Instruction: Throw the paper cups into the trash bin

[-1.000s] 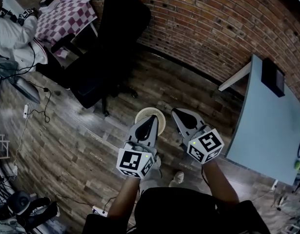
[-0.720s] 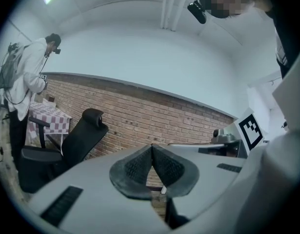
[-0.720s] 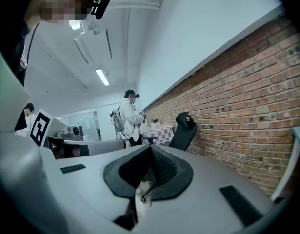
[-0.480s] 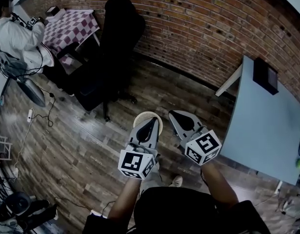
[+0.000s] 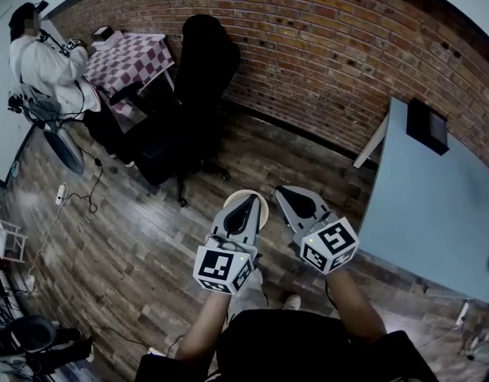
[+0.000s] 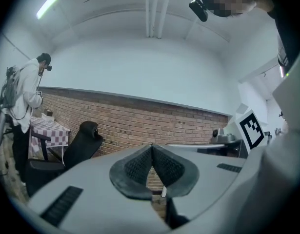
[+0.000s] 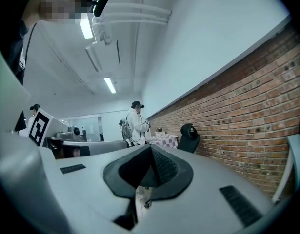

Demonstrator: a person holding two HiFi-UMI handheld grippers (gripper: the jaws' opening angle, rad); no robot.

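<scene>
Both grippers hover above the dark wooden plank floor (image 5: pixel 133 237). The left gripper (image 5: pixel 246 200) has its jaws pressed together with nothing between them, its tip over the round pale-rimmed bin (image 5: pixel 263 205) on the planks. The right gripper (image 5: pixel 285 192), just beside it, also has its jaws together and empty. Red brick wall (image 5: pixel 324 46) ahead, black office chair (image 5: pixel 200 78) near it, pale blue worktop (image 5: pixel 435 205) at the right
</scene>
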